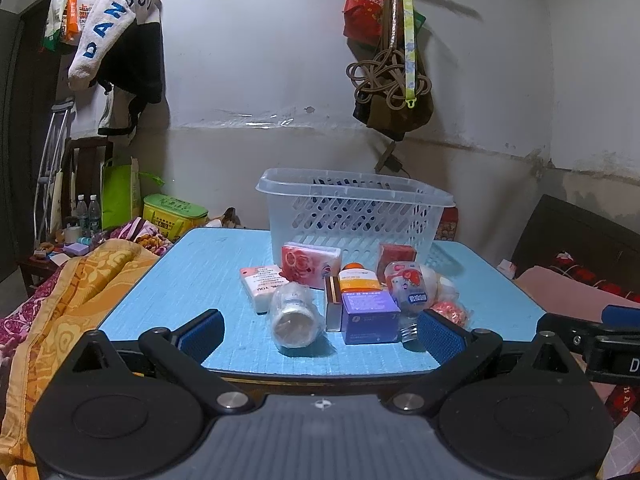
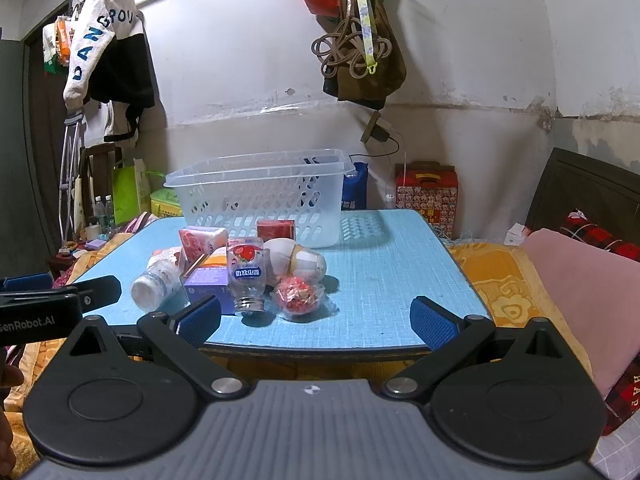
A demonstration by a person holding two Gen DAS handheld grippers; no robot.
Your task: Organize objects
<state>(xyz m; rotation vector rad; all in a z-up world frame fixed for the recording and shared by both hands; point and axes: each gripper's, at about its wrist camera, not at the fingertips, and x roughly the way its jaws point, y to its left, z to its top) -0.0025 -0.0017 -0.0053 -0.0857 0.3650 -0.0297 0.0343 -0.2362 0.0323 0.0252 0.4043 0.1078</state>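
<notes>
At twelve o'clock beyond your spread, empty left gripper lies the purple cardboard box; your right gripper gapes empty too.

Left gripper: jaws spread wide, nothing between the blue pads, fingers pointing forward and roughly level at the near edge of the table. Right gripper: jaws equally wide apart, empty, also level and aimed forward at the near edge. The two sit side by side; each shows at the edge of the other's view. Part of a hand visible at far left of the right wrist view, mostly cut off.
</notes>
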